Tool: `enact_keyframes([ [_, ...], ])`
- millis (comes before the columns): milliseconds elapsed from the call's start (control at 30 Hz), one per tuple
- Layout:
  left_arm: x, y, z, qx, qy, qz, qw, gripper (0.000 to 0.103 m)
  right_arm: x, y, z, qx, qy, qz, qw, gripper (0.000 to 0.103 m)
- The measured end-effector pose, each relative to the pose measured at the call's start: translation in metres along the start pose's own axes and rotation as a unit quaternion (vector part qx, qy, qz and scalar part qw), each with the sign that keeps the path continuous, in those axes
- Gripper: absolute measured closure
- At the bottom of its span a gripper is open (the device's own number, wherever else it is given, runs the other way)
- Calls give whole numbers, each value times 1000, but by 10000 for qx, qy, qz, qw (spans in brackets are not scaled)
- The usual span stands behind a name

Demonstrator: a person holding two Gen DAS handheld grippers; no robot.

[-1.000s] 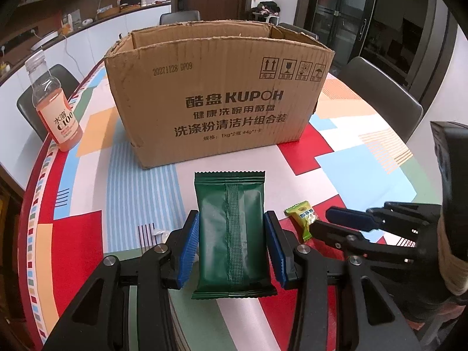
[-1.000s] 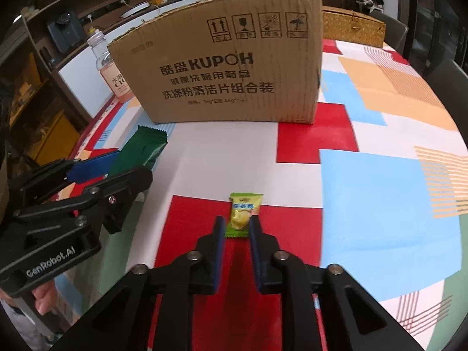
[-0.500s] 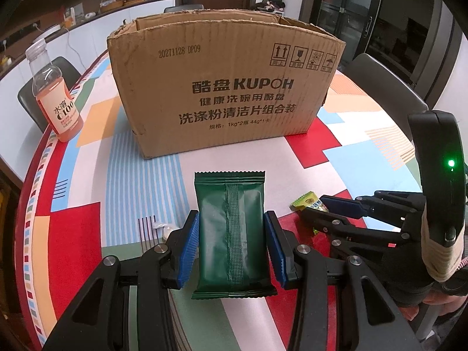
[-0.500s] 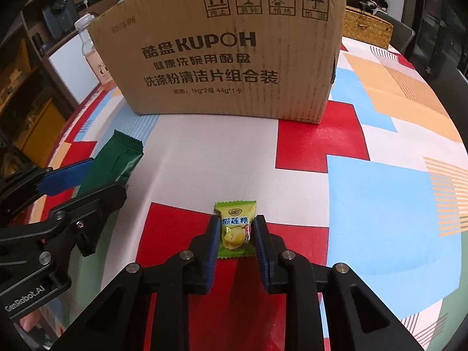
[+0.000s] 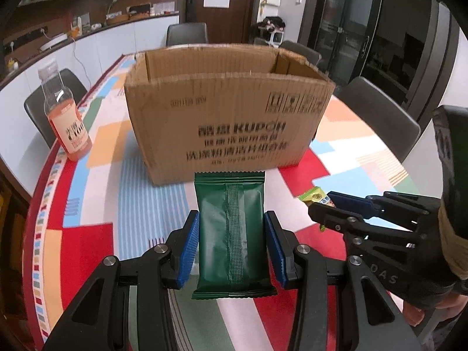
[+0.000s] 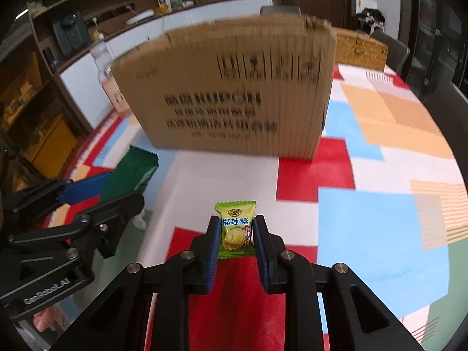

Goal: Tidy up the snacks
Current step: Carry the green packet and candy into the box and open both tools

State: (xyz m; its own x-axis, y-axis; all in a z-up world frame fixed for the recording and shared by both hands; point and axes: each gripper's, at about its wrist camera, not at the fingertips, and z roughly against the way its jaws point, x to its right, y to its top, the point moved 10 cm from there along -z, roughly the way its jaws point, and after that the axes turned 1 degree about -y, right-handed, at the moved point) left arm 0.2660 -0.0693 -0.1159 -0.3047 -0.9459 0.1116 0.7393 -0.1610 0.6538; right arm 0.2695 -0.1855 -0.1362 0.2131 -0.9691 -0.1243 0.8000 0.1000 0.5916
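The left gripper (image 5: 231, 245) clamps a dark green snack packet (image 5: 231, 234) between its blue pads, lifted above the colourful table (image 5: 96, 234). Just to its right, the right gripper (image 6: 236, 235) pinches a small yellow-green candy (image 6: 235, 229). Beyond both stands an open cardboard box (image 5: 228, 122), with a pink drink bottle (image 5: 65, 117) to its left.

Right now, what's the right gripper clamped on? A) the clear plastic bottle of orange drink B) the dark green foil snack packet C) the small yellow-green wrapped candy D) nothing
C: in the right wrist view the right gripper has its blue pads pressed on both sides of the small yellow-green wrapped candy; the dark green foil snack packet sits in the left gripper.
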Motion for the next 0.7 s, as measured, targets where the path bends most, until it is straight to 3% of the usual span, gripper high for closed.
enact_keyframes([
  [700,-2,103,49,1091,266,-272,9933,60,-10,106,67,1421,-47,202,9896,79],
])
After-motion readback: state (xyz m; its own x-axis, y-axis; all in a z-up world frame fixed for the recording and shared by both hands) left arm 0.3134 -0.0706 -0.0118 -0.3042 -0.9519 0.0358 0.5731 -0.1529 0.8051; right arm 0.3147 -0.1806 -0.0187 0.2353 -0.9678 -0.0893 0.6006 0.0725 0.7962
